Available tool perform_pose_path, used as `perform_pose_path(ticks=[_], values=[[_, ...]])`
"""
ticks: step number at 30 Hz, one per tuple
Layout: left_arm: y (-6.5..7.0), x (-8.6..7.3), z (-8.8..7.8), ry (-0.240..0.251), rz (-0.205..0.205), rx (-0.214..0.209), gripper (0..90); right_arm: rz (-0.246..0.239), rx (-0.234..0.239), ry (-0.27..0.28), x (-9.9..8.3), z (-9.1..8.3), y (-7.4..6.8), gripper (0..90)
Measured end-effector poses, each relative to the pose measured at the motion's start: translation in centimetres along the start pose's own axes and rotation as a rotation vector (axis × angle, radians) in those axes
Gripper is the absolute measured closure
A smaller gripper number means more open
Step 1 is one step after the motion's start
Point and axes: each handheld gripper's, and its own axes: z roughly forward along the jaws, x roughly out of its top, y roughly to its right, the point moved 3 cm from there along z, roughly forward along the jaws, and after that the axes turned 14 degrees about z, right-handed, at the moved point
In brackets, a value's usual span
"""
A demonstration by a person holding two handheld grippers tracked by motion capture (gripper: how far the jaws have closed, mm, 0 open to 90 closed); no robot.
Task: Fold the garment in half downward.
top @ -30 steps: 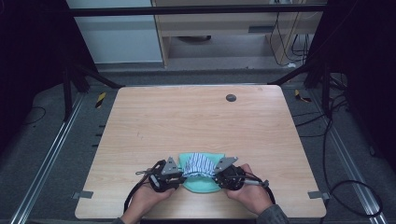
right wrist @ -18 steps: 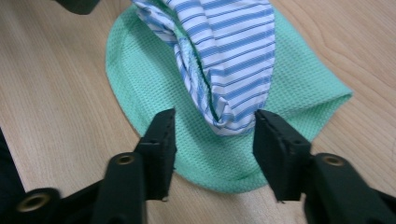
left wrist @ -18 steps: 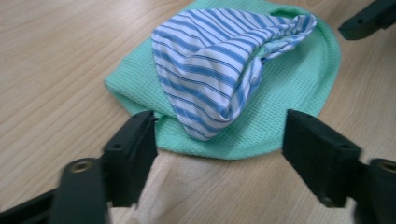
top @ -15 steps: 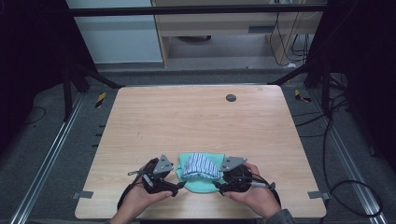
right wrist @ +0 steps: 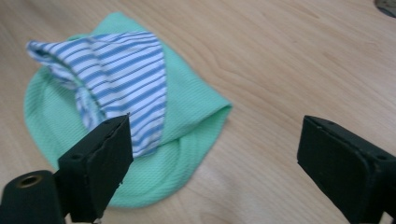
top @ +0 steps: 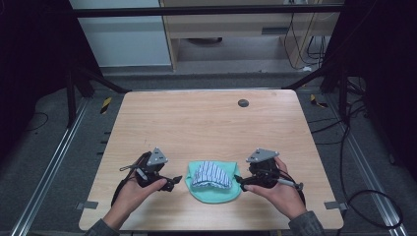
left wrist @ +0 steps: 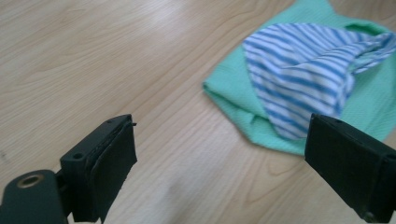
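light's pretty even over the table [top: 206,123], soft and coming from above, so the wood looks bright while everything round it drops into near black, especially the far left and right sides. shadows under the hands are faint and short. no real glare, just a pale sheen on the wood in the left gripper view. the high view is a bit soft and grainy, fine detail gets lost. up close, the black jaws at the bottom are fuzzy and out of focus, and the striped cloth [left wrist: 303,79] on the green cloth [right wrist: 187,116] is only slightly sharper. colours look a touch washed out.
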Motion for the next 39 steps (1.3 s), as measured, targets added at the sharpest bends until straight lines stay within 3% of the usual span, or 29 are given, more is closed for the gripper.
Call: perform_pose_path(ticks=[4,5,6,7,9,11,12,14,16,20,32,36,39], values=[[-1.3,-0.6,0.1,-0.017,-0.019,0.018,8.6,0.019,-0.012,0.005,0.2,0.0,1.1,6.0],[-1.8,-0.9,0.2,-0.025,-0.023,0.026,8.6,0.033,-0.033,0.016,0.4,0.2,2.0,6.6],[-2.3,-1.2,0.3,-0.036,-0.032,0.034,8.6,0.033,-0.033,0.016,0.4,0.2,2.0,6.6],[-2.9,-1.6,0.5,-0.046,-0.039,0.043,8.6,0.065,-0.051,0.020,0.3,0.5,3.0,7.4],[-3.9,-2.4,0.7,-0.063,-0.049,0.057,8.6,0.069,-0.062,0.025,0.3,0.6,3.4,8.2],[-5.2,-3.4,1.2,-0.078,-0.069,0.070,8.8,0.101,-0.097,0.019,0.0,1.4,5.0,10.4],[-5.2,-3.4,1.2,-0.078,-0.069,0.070,8.8,0.101,-0.097,0.019,0.0,1.4,5.0,10.4],[-6.5,-4.5,1.6,-0.095,-0.102,0.101,9.2,0.144,-0.116,0.015,-0.3,2.2,6.6,11.9],[-6.9,-4.9,1.7,-0.099,-0.117,0.105,9.3,0.145,-0.121,0.016,-0.4,2.4,7.0,12.4],[-8.6,-6.2,2.0,-0.118,-0.160,0.126,9.2,0.203,-0.145,0.015,-0.6,3.4,9.1,13.6],[-10.2,-7.3,2.3,-0.127,-0.181,0.156,8.2,0.273,-0.165,0.016,-0.9,4.7,11.7,9.7],[-10.6,-7.5,2.7,-0.129,-0.191,0.185,3.6,0.343,-0.168,0.009,-1.1,5.2,12.5,5.7],[-11.0,-7.7,3.0,-0.127,-0.194,0.204,3.3,0.358,-0.187,0.022,-1.2,5.5,13.1,5.5]])
